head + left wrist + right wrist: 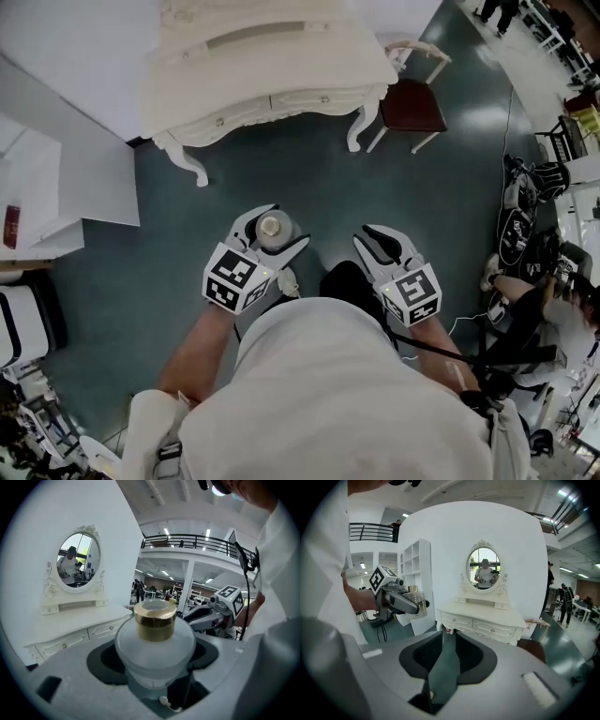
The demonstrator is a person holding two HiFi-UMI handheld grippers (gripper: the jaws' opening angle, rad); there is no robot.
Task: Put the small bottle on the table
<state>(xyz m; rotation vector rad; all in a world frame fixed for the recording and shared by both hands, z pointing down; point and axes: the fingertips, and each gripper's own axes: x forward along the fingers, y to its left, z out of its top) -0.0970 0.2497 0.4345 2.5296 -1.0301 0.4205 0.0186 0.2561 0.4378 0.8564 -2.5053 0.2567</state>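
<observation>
A small frosted glass bottle [274, 228] with a gold cap [155, 619] stands upright between the jaws of my left gripper [286, 225], which is shut on it above the dark green floor. In the left gripper view the bottle [154, 644] fills the middle. The right gripper view shows it [414, 603] off to the left. My right gripper [366, 236] hovers beside it, shut and holding nothing. Ahead stands the white dressing table [272, 66] with an oval mirror [484, 570]; its top [79, 625] lies some way in front of both grippers.
A dark-seated chair [412, 103] stands at the table's right end. White shelving [56, 187] is at the left. At the right a person [553, 300] sits among equipment and cables. Dark green floor [281, 169] lies between me and the table.
</observation>
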